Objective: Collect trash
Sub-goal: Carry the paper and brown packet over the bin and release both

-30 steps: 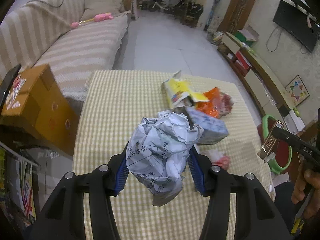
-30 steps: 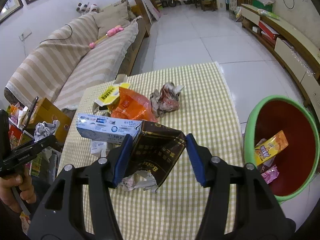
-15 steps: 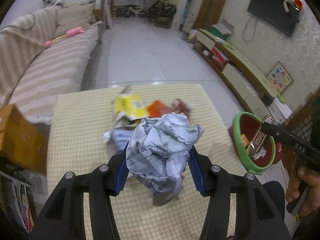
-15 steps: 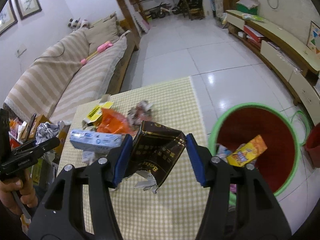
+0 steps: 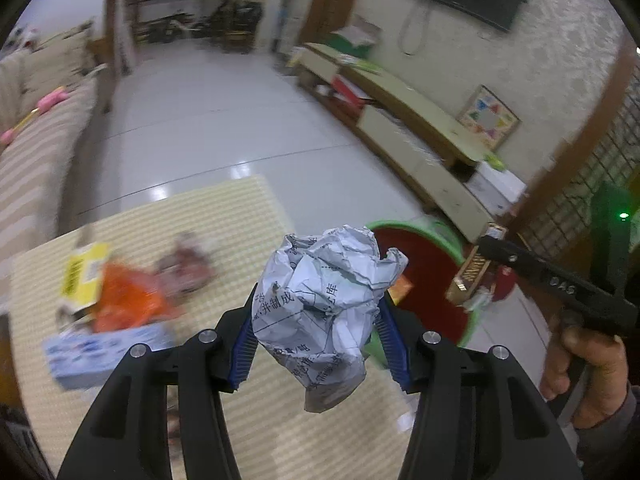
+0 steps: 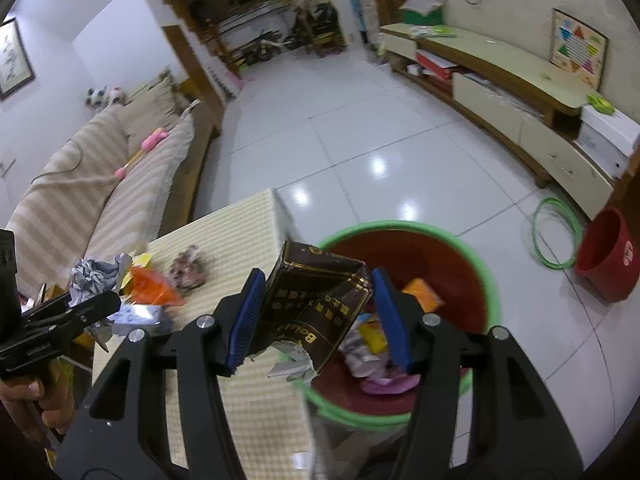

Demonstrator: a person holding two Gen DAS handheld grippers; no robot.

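Trash is held in both grippers beside the bin.
A crumpled printed paper is clamped in the left gripper above the table; a dark gold-lettered carton is clamped in the right gripper over a green-rimmed bin containing wrappers.

The left gripper clamps a crumpled printed paper ball between its blue pads. Just beyond the ball, on the floor, stands a green-rimmed red bin. Right of the bin, the right gripper holds a dark gold-lettered box. Left of the bin, the checked tablecloth bears an orange wrapper and a pale blue box.
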